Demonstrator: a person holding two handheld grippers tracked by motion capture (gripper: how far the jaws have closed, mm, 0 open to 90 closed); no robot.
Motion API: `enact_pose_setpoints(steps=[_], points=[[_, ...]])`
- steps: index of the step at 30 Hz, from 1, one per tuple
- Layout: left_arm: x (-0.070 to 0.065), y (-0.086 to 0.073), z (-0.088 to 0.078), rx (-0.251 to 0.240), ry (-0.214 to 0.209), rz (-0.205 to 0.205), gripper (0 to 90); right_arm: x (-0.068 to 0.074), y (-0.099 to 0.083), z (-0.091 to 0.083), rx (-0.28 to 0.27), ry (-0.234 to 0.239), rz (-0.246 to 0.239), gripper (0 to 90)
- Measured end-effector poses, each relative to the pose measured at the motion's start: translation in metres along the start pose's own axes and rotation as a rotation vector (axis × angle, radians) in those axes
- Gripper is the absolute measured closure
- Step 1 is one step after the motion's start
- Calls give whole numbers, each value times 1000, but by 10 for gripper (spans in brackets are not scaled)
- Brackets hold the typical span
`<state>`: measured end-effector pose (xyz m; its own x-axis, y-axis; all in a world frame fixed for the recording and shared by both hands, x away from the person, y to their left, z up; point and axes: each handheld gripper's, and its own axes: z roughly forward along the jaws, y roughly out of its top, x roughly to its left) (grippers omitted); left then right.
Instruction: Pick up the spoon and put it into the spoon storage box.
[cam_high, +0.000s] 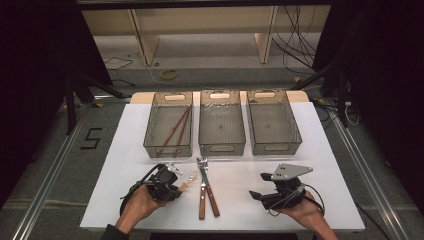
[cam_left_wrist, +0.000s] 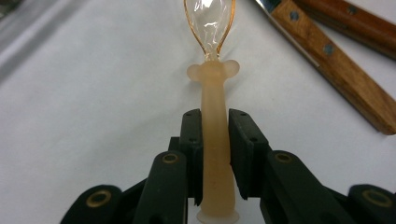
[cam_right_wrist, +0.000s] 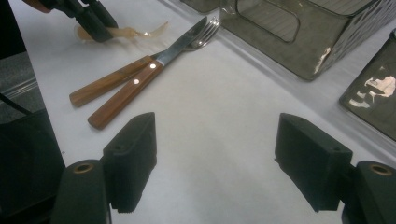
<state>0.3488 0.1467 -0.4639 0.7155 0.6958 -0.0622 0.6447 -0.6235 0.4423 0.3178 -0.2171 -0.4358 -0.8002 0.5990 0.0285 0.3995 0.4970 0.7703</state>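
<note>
A translucent pale-orange plastic spoon (cam_left_wrist: 212, 93) lies on the white table with its clear bowl pointing away. My left gripper (cam_left_wrist: 215, 128) is shut on its handle, one black pad pressing on each side. From above, that gripper (cam_high: 176, 186) and the spoon (cam_high: 189, 181) sit at the front left. A wooden-handled knife (cam_high: 202, 187) and fork (cam_high: 212, 192) lie side by side just right of the spoon. My right gripper (cam_right_wrist: 215, 154) stands open over bare table with nothing between its jaws, at the front right (cam_high: 259, 185).
Three grey mesh baskets stand in a row behind the cutlery: left (cam_high: 168, 149), middle (cam_high: 222, 147), right (cam_high: 277, 147). The left one holds a pair of brown chopsticks (cam_high: 177, 127). The table's front edge runs just behind both hands.
</note>
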Motion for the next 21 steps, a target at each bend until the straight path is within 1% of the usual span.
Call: enact_pose_setpoints(steps=[6,10,13,15,17,21], points=[[3,2,-14,-68,-4,1,758,1,0,1,2,-1,-2,303],[4,6,-22,-111,-19,3,758,1,0,2,4,0,0,304],[2,12,-26,-139,-29,11,758,1,0,2,4,0,0,303],[1,16,-29,-161,-17,18,759,1,0,2,3,1,2,303],[2,21,-31,-169,-27,22,759,1,0,2,3,1,2,303],[8,26,-33,-201,-27,8,759,1,0,2,3,1,2,303]])
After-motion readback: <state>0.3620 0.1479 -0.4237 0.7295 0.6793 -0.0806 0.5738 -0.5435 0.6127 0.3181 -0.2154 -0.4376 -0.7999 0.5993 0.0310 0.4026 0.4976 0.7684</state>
